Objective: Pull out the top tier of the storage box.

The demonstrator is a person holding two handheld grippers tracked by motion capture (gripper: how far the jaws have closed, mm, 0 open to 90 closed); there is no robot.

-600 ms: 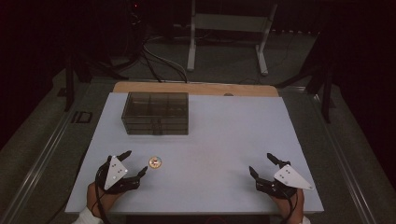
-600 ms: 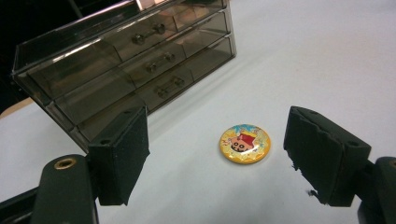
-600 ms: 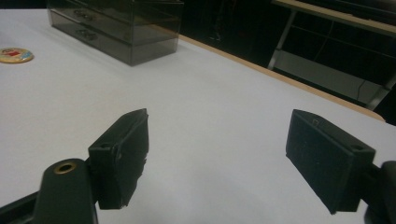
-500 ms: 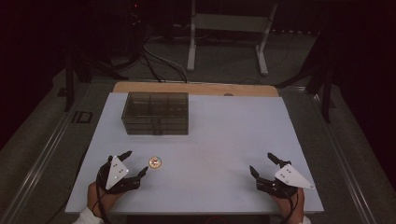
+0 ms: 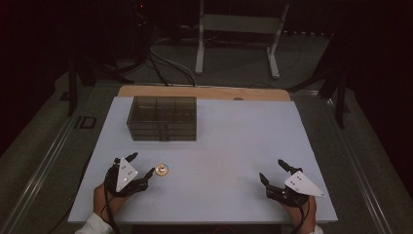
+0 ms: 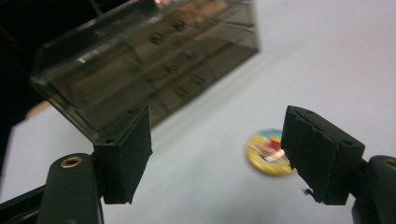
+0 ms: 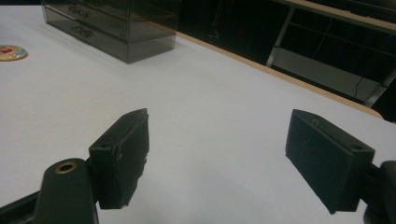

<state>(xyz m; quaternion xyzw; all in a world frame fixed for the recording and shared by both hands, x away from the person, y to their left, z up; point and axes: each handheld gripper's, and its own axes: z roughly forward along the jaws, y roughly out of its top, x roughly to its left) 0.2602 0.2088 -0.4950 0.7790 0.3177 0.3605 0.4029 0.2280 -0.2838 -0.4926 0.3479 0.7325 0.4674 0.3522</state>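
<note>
Left gripper (image 5: 140, 165), fingers wide, lower left of the high view, now edged slightly nearer the badge (image 5: 161, 170) than half a second ago. The badge lies flat on the tabletop (image 5: 234, 146), just right of the fingers and apart from them; in the left gripper view it sits partly behind the right finger (image 6: 317, 154). Right gripper (image 5: 273, 171), fingers wide and empty, idle at lower right. Drawer box (image 5: 162, 118) upper left. Likely phase: approach to pick up the badge.
</note>
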